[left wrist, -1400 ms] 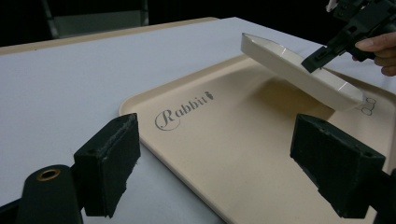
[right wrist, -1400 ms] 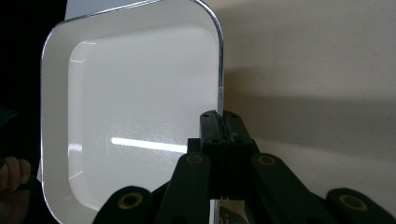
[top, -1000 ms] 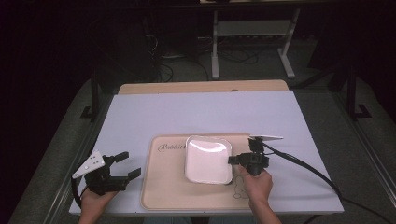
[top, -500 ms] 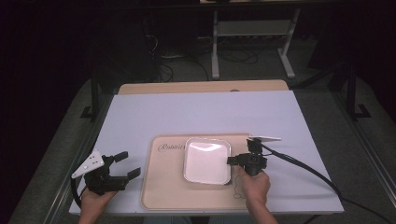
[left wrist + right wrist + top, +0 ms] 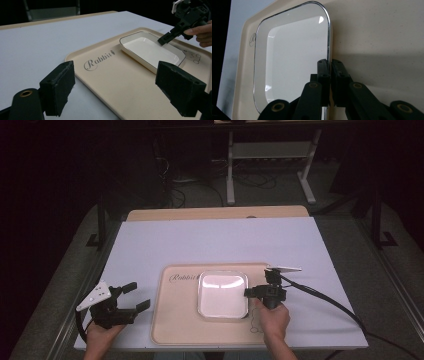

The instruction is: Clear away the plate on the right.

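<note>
While the dark room surrounds the white table (image 5: 215,240), right tongs (image 5: 248,293) clench the dish (image 5: 222,295) rim; left tongs (image 5: 137,297) gape.

White dish (image 5: 222,294) on beige tray (image 5: 175,330), black tongs (image 5: 248,292)

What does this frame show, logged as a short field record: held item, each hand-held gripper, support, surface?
held item: white rectangular dish, silver-edged rim
right hand-held gripper: shut on the dish's right rim, one jaw inside, one outside
left hand-held gripper: open, nothing between its jaws, left of the tray
support: beige tray printed "Rabbit"; dish is over it
surface: white table
</note>
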`<state>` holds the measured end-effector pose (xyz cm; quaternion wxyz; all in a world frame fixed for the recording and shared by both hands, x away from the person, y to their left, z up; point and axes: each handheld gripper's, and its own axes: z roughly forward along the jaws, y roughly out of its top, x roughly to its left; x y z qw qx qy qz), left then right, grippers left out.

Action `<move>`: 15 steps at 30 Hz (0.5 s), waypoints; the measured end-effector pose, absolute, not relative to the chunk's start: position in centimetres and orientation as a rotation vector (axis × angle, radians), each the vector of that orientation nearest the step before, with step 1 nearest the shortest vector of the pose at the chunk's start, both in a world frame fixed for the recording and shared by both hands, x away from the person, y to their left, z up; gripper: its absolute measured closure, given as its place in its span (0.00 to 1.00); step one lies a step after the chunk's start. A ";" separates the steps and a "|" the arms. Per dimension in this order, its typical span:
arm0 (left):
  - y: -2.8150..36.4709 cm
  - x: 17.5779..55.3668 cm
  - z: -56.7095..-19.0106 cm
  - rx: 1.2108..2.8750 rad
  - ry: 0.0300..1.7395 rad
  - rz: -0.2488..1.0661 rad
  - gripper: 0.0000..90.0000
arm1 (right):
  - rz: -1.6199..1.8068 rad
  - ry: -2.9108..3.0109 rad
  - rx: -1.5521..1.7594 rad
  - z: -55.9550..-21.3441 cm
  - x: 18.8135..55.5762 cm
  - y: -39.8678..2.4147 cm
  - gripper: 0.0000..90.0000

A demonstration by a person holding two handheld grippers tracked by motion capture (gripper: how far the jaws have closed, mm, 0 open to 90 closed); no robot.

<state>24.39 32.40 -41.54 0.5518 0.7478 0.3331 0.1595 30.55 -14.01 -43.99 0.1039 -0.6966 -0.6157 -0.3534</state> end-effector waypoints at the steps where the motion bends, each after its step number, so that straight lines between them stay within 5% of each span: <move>1: 32.4 24.4 -41.5 1.769 0.788 0.377 0.17 | -1.041 -1.818 -2.053 -44.0 30.5 -14.0 0.95; 15: 32.4 24.4 -41.5 1.769 0.788 0.379 0.17 | -1.069 -1.796 -2.064 -44.5 29.6 -14.2 0.93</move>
